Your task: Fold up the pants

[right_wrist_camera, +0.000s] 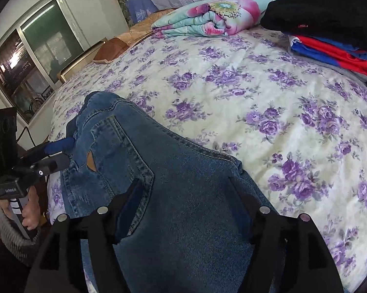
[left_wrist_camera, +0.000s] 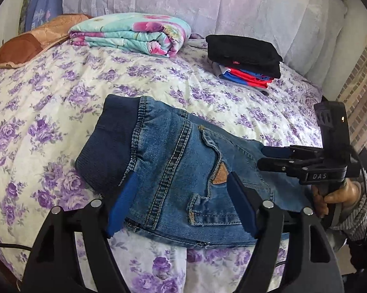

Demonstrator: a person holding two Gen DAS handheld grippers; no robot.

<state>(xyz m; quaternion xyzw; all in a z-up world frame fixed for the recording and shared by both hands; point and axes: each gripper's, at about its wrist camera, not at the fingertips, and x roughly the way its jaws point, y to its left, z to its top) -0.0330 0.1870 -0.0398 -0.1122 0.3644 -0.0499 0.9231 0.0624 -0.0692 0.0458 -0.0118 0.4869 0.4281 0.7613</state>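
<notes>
We find the folded jeans [left_wrist_camera: 183, 171] lying on the bed [left_wrist_camera: 61, 97], near its front edge. Behind them to the right, a stack of folded clothes [left_wrist_camera: 244, 58] rests on the bed. Left of that stack lies a folded quilt [left_wrist_camera: 129, 34], and further left a pillow [left_wrist_camera: 25, 46]. Both grippers sit at the jeans' near side.

Jeans [left_wrist_camera: 183, 161]: one pair, folded, on the bed [left_wrist_camera: 61, 92]
Grippers: two, left gripper [left_wrist_camera: 181, 202], right gripper [right_wrist_camera: 183, 210]
Fingers [left_wrist_camera: 121, 205]: two per gripper
Folded floral quilt [left_wrist_camera: 134, 34]: one, at 12 o'clock
Clothes stack [left_wrist_camera: 244, 58]: one, at 1 o'clock
Brown pillow [left_wrist_camera: 25, 46]: one, at 10 o'clock
</notes>
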